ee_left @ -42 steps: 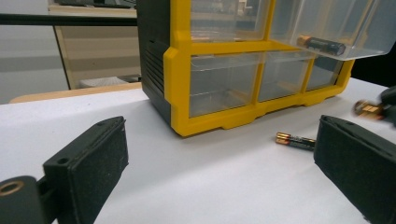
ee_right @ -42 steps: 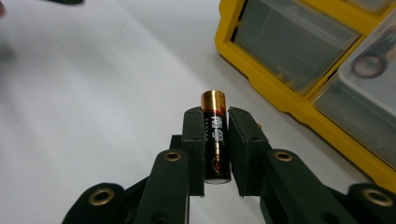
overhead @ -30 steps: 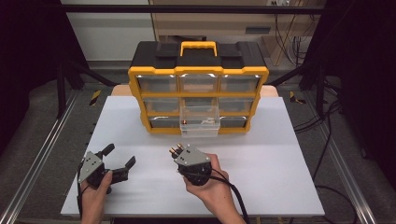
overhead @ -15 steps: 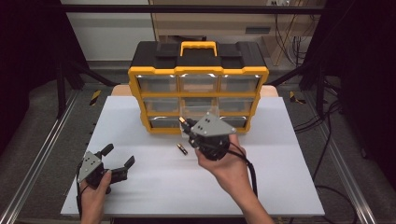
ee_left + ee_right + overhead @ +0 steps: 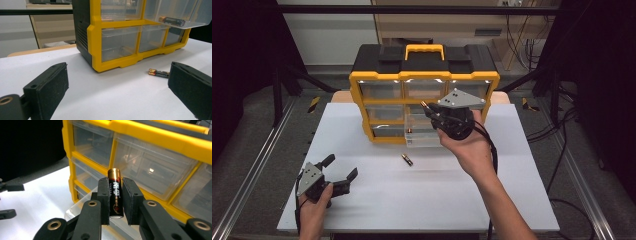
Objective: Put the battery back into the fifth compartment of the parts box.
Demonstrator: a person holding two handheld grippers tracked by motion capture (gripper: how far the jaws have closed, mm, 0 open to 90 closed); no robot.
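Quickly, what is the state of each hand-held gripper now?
Left hand-held gripper: open, holding nothing.
Right hand-held gripper: closed on a battery.

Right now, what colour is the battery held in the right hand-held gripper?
The battery is black with a gold top end and red-and-white print, clearest in the right gripper view.

Field notes. My right gripper (image 5: 428,107) is raised off the table at about 1 o'clock from table centre, jaws pointing toward 10 o'clock and pinched together on what they carry, pads (image 5: 103,195) pressing from both sides. Grey plate faces up; cable trails back along my right forearm, which enters from 5 o'clock. My left gripper (image 5: 341,168) sits low at 8 o'clock, held in my left hand (image 5: 314,207), jaws spread wide, nothing between them, pointing toward 2 o'clock.
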